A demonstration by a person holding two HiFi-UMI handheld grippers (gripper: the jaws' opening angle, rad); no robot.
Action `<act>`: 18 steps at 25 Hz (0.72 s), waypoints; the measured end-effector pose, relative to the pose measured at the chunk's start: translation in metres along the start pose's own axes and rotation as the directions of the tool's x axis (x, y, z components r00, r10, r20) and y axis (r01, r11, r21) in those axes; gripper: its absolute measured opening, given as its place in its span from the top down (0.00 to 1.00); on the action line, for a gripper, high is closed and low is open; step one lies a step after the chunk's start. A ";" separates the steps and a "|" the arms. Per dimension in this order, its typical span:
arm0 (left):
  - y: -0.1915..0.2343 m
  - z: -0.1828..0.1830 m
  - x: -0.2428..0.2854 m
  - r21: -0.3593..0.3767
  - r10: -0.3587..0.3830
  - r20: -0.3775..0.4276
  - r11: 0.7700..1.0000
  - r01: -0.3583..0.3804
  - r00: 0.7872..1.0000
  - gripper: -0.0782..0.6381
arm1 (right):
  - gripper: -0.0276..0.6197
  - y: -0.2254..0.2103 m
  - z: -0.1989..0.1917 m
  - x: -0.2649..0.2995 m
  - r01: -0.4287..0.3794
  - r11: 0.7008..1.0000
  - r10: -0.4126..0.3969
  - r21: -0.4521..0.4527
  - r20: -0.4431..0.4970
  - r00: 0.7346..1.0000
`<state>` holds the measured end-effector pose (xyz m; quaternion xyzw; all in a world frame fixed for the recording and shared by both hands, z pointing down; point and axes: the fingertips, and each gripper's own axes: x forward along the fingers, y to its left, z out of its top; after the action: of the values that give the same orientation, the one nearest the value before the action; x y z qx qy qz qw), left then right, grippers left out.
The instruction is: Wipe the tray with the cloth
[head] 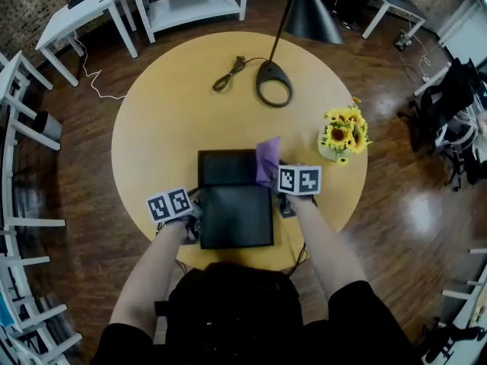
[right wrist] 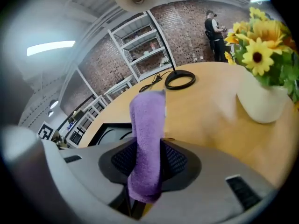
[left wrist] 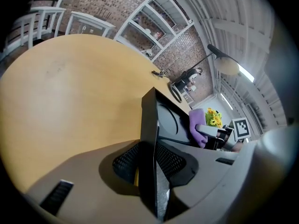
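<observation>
Two grippers, one tray, one cloth on a round table.

There is one black tray (head: 236, 217), one purple cloth (right wrist: 147, 139), one lamp (head: 274, 84) and one vase of sunflowers (head: 344, 137), all on the single table (head: 167, 128), plus two grippers. The tray lies on the table just in front of the person; the lamp's base stands beyond the tray and the vase to the tray's right. Both bare forearms reach forward, one to each side of the tray. The left gripper (left wrist: 148, 160) sits at the tray's near left corner, its jaws narrow and clamped on the tray's rim. The right gripper (right wrist: 149, 160) is at the tray's right edge, its jaws closed on the cloth, which sticks up over that edge.
</observation>
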<state>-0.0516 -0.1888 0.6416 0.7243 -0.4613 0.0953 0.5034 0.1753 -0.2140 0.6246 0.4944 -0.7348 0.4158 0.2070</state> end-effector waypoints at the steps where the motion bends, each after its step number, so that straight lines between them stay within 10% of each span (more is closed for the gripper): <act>1: 0.000 0.000 0.000 -0.007 0.002 0.003 1.000 -0.002 1.000 0.76 | 0.75 0.001 -0.006 -0.002 0.008 1.000 -0.008 -0.022 -0.011 1.000; 18: -0.002 0.003 0.010 0.038 -0.022 -0.016 0.999 0.023 1.000 0.76 | 0.75 0.018 -0.123 -0.053 0.196 0.964 -0.218 -0.178 -0.111 0.970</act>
<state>-0.0456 -0.1965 0.6449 0.7383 -0.4472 0.1041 0.4941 0.1686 -0.0819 0.6495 0.5214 -0.6961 0.3605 0.3372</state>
